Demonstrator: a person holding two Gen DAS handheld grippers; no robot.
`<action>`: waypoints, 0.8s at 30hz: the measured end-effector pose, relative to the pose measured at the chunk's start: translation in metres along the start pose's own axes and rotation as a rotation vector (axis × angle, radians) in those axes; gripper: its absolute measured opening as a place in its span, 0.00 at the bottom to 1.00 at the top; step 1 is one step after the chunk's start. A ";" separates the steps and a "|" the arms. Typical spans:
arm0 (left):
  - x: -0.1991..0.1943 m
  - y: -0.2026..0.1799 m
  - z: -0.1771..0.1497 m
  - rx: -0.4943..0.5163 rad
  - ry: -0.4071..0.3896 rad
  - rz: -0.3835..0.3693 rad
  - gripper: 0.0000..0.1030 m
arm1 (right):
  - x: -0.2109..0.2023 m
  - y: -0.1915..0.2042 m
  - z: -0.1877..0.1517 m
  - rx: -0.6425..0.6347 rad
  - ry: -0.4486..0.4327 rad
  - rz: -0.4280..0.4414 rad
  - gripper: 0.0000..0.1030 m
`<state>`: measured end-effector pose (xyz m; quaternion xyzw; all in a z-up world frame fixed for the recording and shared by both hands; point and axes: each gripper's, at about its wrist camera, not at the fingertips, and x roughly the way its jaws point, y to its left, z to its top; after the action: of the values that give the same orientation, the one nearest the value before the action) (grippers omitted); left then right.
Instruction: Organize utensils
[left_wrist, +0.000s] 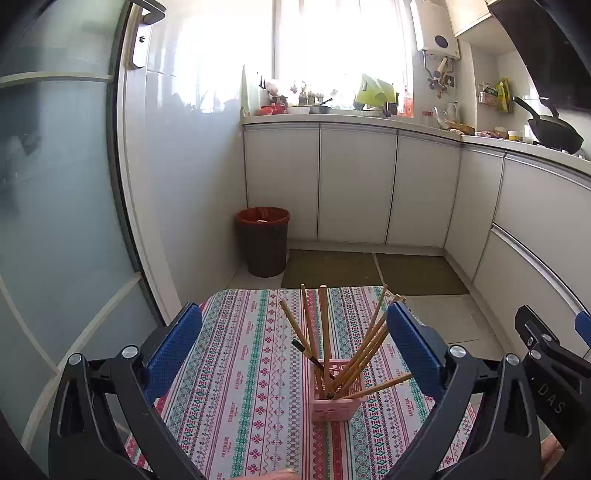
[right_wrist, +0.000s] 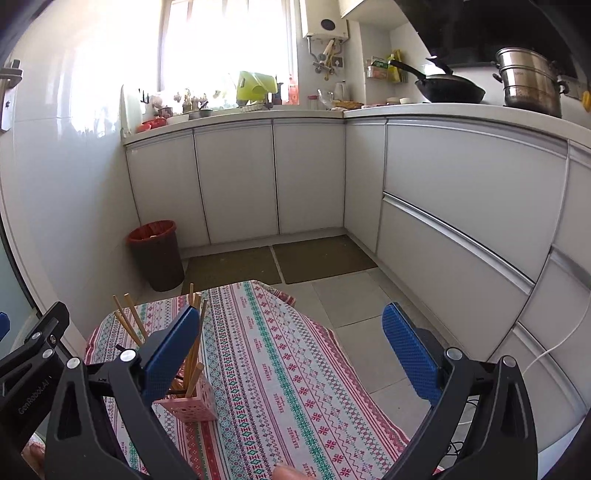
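The pink holder (left_wrist: 334, 397) stands upright on the patterned tablecloth (left_wrist: 251, 369), dead ahead of your left gripper (left_wrist: 293, 354) and between its fingers in view; it sits off to the left of your right gripper (right_wrist: 291, 354). The left is nearer. Chopsticks (left_wrist: 325, 332) fan upward, long axes near vertical: I count about nine wooden plus one dark. One holder. Both grippers are spread wide and hold nothing.
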<state>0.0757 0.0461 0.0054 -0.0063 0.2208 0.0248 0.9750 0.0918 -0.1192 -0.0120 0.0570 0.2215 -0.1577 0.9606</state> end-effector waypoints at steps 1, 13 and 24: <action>0.000 0.000 0.000 0.000 0.000 0.000 0.93 | 0.000 0.000 -0.001 -0.001 0.002 0.000 0.94; 0.004 -0.003 -0.001 -0.004 0.012 0.006 0.93 | 0.003 0.003 -0.003 -0.002 0.013 -0.003 0.94; 0.007 -0.002 -0.002 -0.004 0.016 0.007 0.93 | 0.006 0.000 -0.004 0.005 0.024 -0.006 0.94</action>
<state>0.0813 0.0447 0.0005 -0.0076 0.2285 0.0288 0.9731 0.0954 -0.1197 -0.0182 0.0607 0.2329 -0.1604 0.9573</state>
